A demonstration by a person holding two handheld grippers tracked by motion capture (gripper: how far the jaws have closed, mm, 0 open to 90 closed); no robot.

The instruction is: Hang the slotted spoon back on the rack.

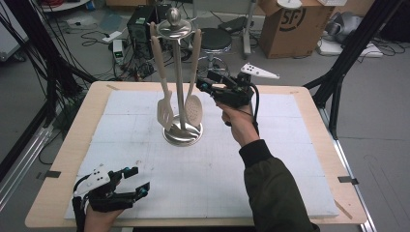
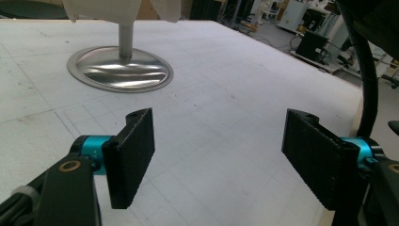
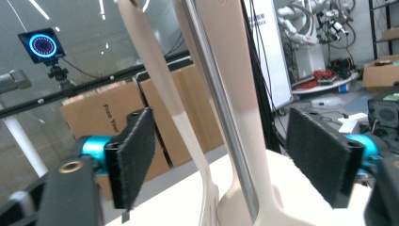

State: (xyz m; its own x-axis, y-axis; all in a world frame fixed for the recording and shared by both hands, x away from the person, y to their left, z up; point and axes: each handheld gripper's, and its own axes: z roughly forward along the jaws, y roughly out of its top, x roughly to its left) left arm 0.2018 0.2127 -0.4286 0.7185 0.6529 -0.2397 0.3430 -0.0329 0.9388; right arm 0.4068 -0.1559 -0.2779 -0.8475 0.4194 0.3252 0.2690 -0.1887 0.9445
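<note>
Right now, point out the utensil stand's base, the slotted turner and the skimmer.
utensil stand's base [image 2: 120,70]: left gripper view, on the shiny round foot plate.
slotted turner [image 1: 165,112]: high view, on its slotted blade.
skimmer [image 1: 193,107]: high view, on its perforated round head.

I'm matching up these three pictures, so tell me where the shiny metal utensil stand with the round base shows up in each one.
High view: the shiny metal utensil stand is at centre on the white foam mat, cream utensils hanging from it.
Left gripper view: its round base sits upper left, beyond the open fingers.
Right gripper view: its pole runs slanted up the middle, between the open fingers.
Shared landmark: the stand's pole.
</note>
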